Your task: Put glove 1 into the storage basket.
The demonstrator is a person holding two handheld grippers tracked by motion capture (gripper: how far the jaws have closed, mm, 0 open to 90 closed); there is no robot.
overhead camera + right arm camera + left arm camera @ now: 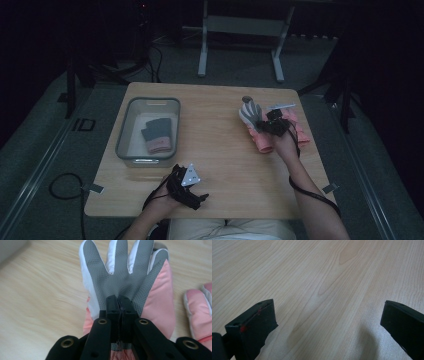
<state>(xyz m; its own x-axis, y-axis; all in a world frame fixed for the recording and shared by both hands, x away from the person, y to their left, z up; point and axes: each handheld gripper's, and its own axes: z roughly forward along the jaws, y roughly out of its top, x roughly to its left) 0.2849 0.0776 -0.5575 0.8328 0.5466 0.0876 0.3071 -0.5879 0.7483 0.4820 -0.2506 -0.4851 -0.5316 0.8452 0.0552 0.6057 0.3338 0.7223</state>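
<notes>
Left tongs (199,199), nearest the camera, rest jaws wide on the pale wooden surface (220,165), below the grey plastic bin (148,131). Right of that bin, right tongs (119,305) are clamped on a pink-and-grey padded glove (125,277), a second pink glove (200,307) beside it.

Table (220,165): pale wood-grain laminate, smooth, matt. Glove (125,280) in right gripper (119,305): grey palm w/ dimpled grippy texture, white + pink cloth, soft sheen. Jaws: matt black plastic, brass-look inserts. Bin (126,131) far left: translucent grey plastic, smooth.
</notes>
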